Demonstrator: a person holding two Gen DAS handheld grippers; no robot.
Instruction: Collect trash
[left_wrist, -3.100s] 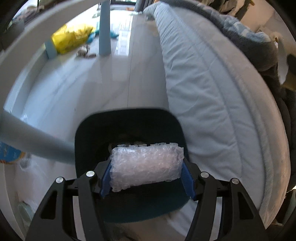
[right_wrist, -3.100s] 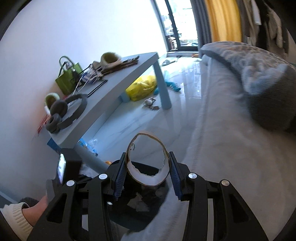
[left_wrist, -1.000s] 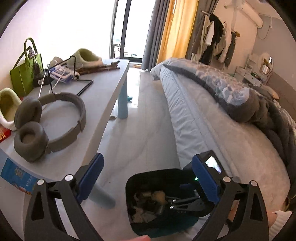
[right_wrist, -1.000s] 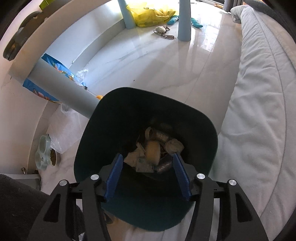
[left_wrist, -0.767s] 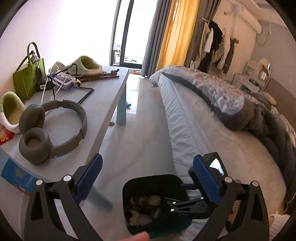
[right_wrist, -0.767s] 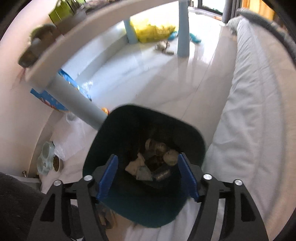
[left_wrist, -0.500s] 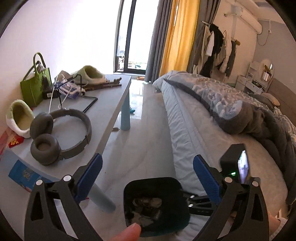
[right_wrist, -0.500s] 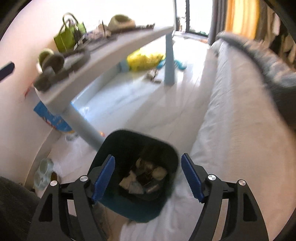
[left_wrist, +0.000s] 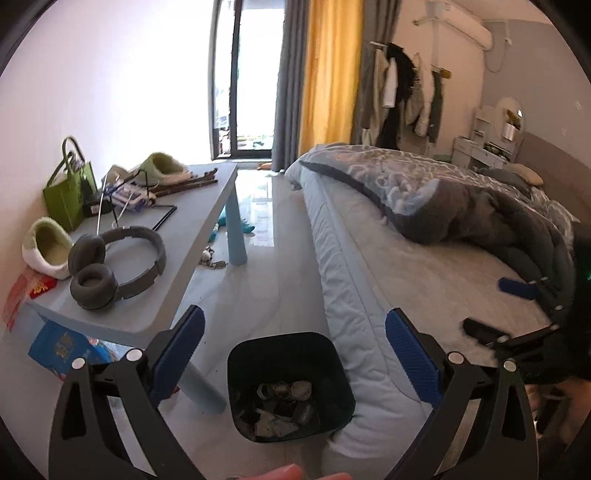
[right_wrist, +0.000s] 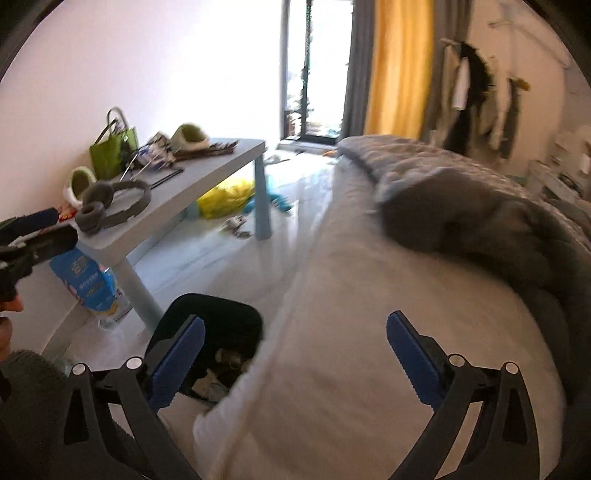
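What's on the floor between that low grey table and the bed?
In the left wrist view, a dark bin with trash in it stands on the floor between the table and the bed. Beyond it, that strip of floor is bare.

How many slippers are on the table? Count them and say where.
2. One slipper lies at the near left end of the table, beside the headphones; the other slipper lies at the far end.
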